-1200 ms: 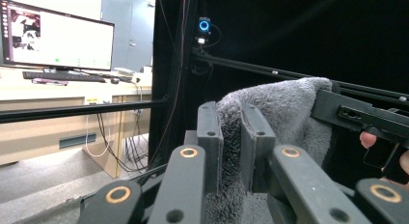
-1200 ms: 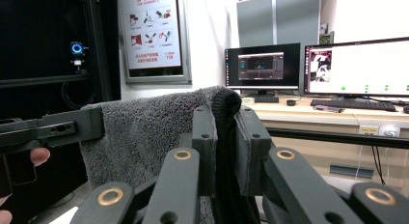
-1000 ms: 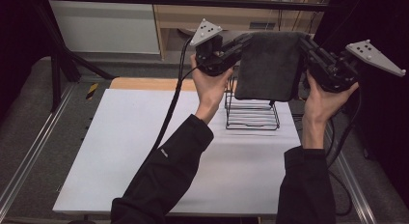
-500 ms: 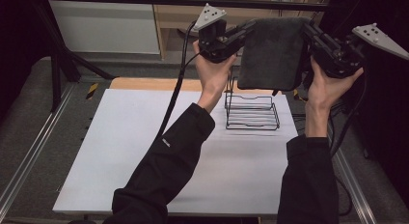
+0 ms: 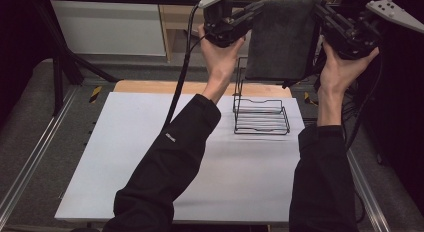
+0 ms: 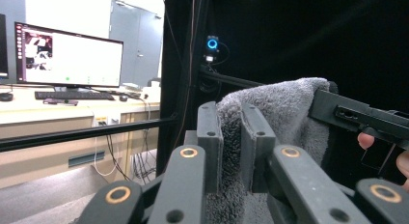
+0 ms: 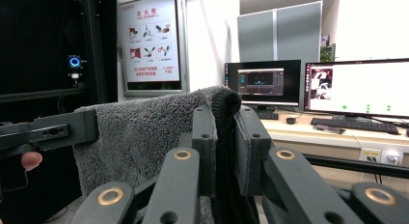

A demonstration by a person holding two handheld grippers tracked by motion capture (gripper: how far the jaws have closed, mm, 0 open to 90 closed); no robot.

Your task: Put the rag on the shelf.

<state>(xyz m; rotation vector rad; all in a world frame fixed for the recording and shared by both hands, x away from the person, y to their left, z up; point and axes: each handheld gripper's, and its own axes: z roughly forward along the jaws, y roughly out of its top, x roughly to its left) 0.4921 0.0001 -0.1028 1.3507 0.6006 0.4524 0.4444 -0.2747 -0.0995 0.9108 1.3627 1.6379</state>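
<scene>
Dark grey towel [image 5: 282,39], black wire rack [image 5: 261,117], white table [image 5: 150,157]

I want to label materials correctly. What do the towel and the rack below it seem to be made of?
The towel looks like grey terry cloth, soft and matte: the gripper views show short fuzzy loops and a thick folded edge. It hangs limp from the left gripper and the right gripper. The rack seems to be thin black wire, probably coated metal: slim bent rods, open gaps, no shine.
</scene>
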